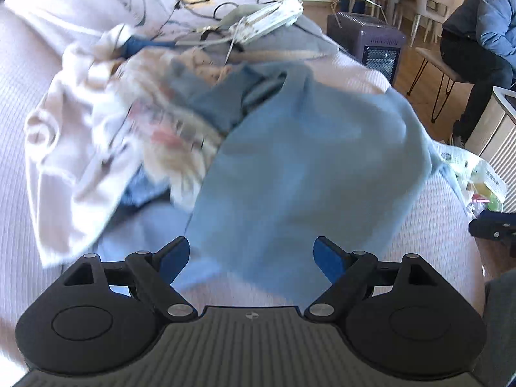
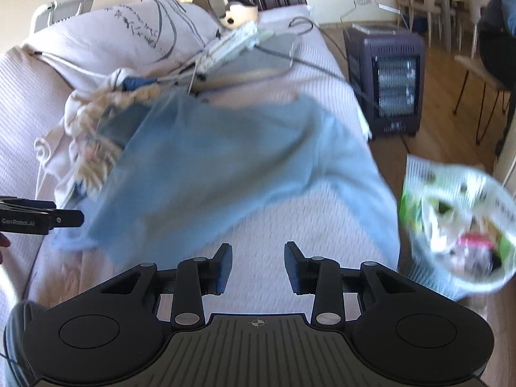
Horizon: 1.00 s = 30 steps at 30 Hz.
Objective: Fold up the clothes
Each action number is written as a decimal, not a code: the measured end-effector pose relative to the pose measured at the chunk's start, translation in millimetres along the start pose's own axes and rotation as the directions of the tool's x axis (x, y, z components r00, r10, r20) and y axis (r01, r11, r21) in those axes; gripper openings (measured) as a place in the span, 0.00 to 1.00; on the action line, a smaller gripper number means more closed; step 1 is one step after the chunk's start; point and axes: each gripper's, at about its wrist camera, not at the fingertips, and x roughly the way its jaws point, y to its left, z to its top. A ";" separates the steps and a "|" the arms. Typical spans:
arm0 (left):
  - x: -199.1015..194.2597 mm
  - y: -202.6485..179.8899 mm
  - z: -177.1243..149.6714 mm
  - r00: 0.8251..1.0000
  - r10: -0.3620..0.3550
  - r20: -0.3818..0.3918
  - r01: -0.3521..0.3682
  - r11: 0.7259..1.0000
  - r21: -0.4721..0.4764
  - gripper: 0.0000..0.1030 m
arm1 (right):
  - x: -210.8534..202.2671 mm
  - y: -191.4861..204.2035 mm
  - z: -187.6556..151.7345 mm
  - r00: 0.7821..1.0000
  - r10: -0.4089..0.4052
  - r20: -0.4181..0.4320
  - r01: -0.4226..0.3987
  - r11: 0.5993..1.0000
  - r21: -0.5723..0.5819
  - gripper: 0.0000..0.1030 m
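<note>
Pale ribbed bedding [image 2: 290,225] covered the wide surface on which a light blue garment [image 2: 225,161] was spread, its far left edge overlapped by a heap of cream and patterned clothes [image 1: 96,135], with hangers [image 2: 232,45] lying beyond and a dark heater [image 2: 387,80] standing on the wooden floor to the right. The left gripper [image 1: 251,254] was held just above the blue cloth's near edge with its jaws set wide apart and nothing pinched between them. The right gripper [image 2: 258,266] was poised over bare bedding with its jaws partly parted and empty.
</note>
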 end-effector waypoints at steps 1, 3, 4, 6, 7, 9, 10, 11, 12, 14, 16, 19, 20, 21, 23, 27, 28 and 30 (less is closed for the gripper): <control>-1.4 1.4 -6.8 1.000 0.006 -0.006 -0.006 1.000 -0.004 0.81 | 0.5 2.4 -4.4 1.000 0.009 -0.006 -0.009 1.000 0.003 0.35; -1.7 4.6 -19.3 1.000 0.020 -0.019 -0.020 1.000 -0.015 0.81 | 1.2 7.9 -11.1 0.999 0.031 -0.018 -0.031 1.000 0.004 0.35; 0.0 6.5 -24.7 0.999 0.029 -0.027 -0.030 0.999 -0.021 0.81 | 2.6 11.8 -13.5 0.999 0.046 -0.023 -0.046 0.999 0.000 0.35; 3.3 10.2 -35.4 0.998 0.048 -0.043 -0.049 0.998 -0.034 0.81 | 5.9 20.0 -18.2 0.997 0.074 -0.033 -0.074 0.997 -0.009 0.35; 5.0 12.3 -39.4 0.998 0.048 -0.046 -0.050 0.998 -0.043 0.81 | 9.2 25.6 -19.6 0.996 0.082 -0.037 -0.083 0.996 -0.024 0.35; 11.8 16.2 -41.7 0.998 0.037 -0.051 -0.040 0.997 -0.066 0.81 | 20.0 37.1 -20.8 0.995 0.088 -0.052 -0.090 0.994 -0.053 0.35; 15.2 17.3 -40.5 0.998 0.036 -0.046 -0.039 0.997 -0.073 0.81 | 25.9 41.7 -20.9 0.994 0.087 -0.063 -0.091 0.994 -0.063 0.35; 18.5 18.2 -38.7 0.999 0.036 -0.040 -0.039 0.996 -0.078 0.81 | 30.7 45.7 -21.4 0.994 0.086 -0.072 -0.092 0.993 -0.072 0.35; 23.2 18.5 -34.9 0.999 0.043 -0.033 -0.046 0.996 -0.079 0.81 | 35.1 50.4 -21.6 0.993 0.086 -0.080 -0.093 0.992 -0.083 0.35; 33.3 18.7 -26.2 0.998 0.060 -0.017 -0.062 0.995 -0.079 0.81 | 38.3 57.6 -23.3 0.990 0.100 -0.095 -0.110 0.989 -0.099 0.35; 43.8 20.3 -17.6 0.995 0.097 -0.013 -0.098 0.991 -0.091 0.81 | 41.1 64.7 -25.4 0.987 0.115 -0.110 -0.127 0.985 -0.114 0.35; 58.3 29.5 -8.2 0.995 0.104 -0.003 -0.103 0.983 -0.150 0.81 | 40.5 69.5 -34.2 0.982 0.125 -0.144 -0.143 0.983 -0.117 0.35; 63.0 33.1 -6.2 0.996 0.089 -0.002 -0.088 0.981 -0.174 0.79 | 40.5 70.1 -37.5 0.979 0.127 -0.158 -0.146 0.983 -0.113 0.35; 67.7 36.7 -4.2 0.997 0.074 0.000 -0.073 0.977 -0.199 0.78 | 40.9 69.9 -40.5 0.976 0.133 -0.173 -0.153 0.982 -0.107 0.35; 73.9 40.1 -3.1 0.999 0.042 -0.005 -0.042 0.970 -0.241 0.76 | 41.8 69.5 -46.3 0.969 0.146 -0.201 -0.168 0.981 -0.096 0.35; 82.3 42.7 -1.8 1.000 -0.013 -0.011 0.010 0.953 -0.303 0.35 | 44.6 66.8 -51.4 0.968 0.141 -0.207 -0.161 0.983 -0.083 0.35; 81.1 40.2 -1.8 1.000 -0.017 -0.008 0.014 0.954 -0.300 0.17 | 45.5 66.2 -51.6 0.969 0.141 -0.204 -0.159 0.984 -0.076 0.35; 75.4 34.1 -2.8 1.000 -0.013 0.003 0.014 0.956 -0.294 0.12 | 46.9 67.1 -50.3 0.969 0.154 -0.192 -0.169 0.983 -0.065 0.35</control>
